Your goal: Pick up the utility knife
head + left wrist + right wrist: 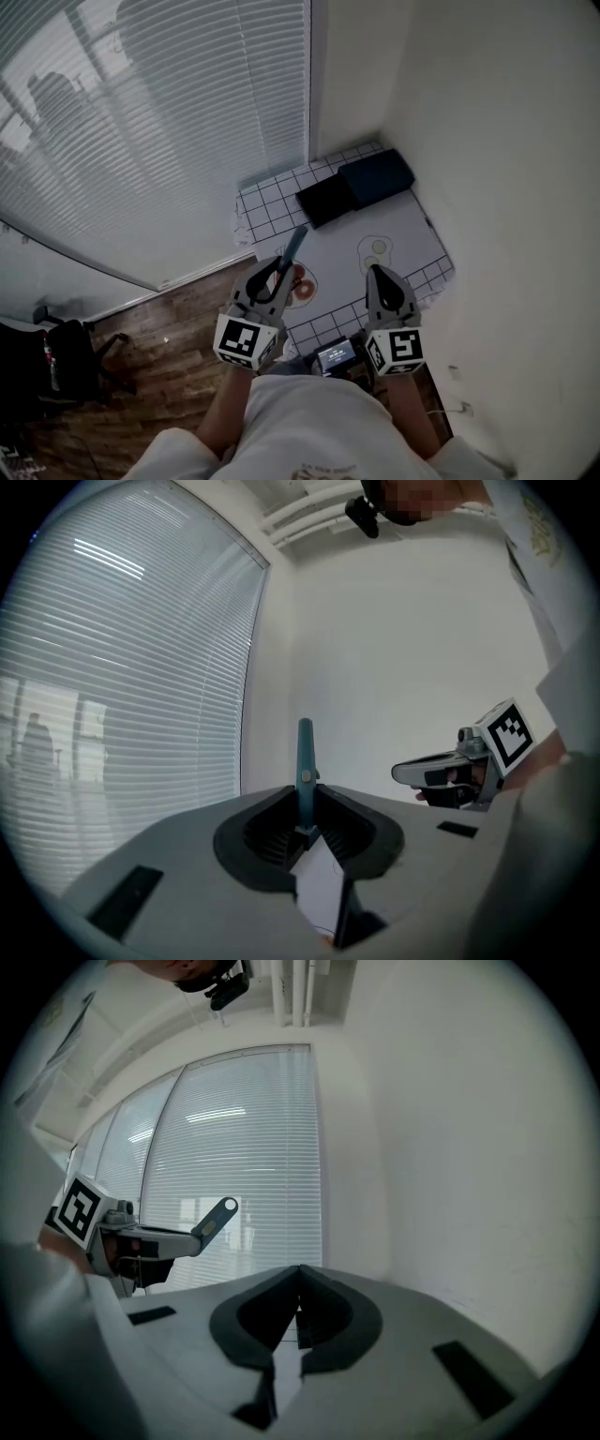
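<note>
The teal utility knife (293, 246) is clamped between the jaws of my left gripper (279, 267) and sticks out past its tips, high above the table. In the left gripper view the knife (306, 761) stands upright between the pads of that gripper (306, 832), against the white wall. My right gripper (378, 272) is held alongside at about the same height, its jaws shut with nothing in them (300, 1312). In the right gripper view the knife (216, 1218) shows in front of the blinds at the left.
Below lies a white table with a grid-marked mat (412, 230), bearing a dark blue box (375, 175), a black box (325, 199), an orange ring (302, 286) and a small yellowish item (378, 247). Window blinds (169, 122) fill the left, a white wall the right. A black chair (66, 361) stands on the wood floor.
</note>
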### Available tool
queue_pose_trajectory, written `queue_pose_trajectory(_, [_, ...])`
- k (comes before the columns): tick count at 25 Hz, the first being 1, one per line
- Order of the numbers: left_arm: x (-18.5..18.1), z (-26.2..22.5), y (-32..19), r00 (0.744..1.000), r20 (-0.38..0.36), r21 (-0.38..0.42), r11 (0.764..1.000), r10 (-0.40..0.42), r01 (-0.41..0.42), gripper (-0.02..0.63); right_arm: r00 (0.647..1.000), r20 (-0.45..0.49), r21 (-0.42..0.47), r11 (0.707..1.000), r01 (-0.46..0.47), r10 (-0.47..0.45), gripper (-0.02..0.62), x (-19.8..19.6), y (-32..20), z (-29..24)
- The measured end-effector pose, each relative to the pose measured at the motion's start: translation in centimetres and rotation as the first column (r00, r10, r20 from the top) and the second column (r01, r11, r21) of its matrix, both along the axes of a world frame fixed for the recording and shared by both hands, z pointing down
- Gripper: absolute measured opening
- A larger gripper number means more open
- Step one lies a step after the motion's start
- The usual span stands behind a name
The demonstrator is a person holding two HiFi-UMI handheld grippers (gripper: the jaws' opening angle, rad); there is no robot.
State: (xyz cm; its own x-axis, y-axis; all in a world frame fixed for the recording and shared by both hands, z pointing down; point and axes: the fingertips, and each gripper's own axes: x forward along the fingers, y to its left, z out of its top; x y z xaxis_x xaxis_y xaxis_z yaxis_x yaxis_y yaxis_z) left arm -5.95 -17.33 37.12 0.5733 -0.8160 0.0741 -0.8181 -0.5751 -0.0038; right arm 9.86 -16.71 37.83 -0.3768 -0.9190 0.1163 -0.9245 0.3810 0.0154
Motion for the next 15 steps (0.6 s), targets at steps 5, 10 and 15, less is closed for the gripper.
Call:
queue_pose_trajectory(5, [-0.14,-0.63,-0.04,1.0,0.001,0.012,1.0,-0.012,0.012,0.074,1.0,-0.02,0.007,1.0,0.016,-0.016,0.006,-0.75,0.38,-0.32])
queue_pose_trajectory(10, [-0.36,-0.67,0.09,1.0,-0.002,0.009,1.0,-0.013,0.013,0.074,1.0,-0.016,0.007,1.0,0.022,-0.021,0.006,-1.0,0.78,-0.5])
queue_pose_trajectory(15, [-0.68,-0.56,0.15,1.0,-0.005,0.004,1.0,-0.013,0.013,0.074,1.0,-0.01,0.006,1.0,0.017,-0.017,0.006,-0.86,1.01,-0.31])
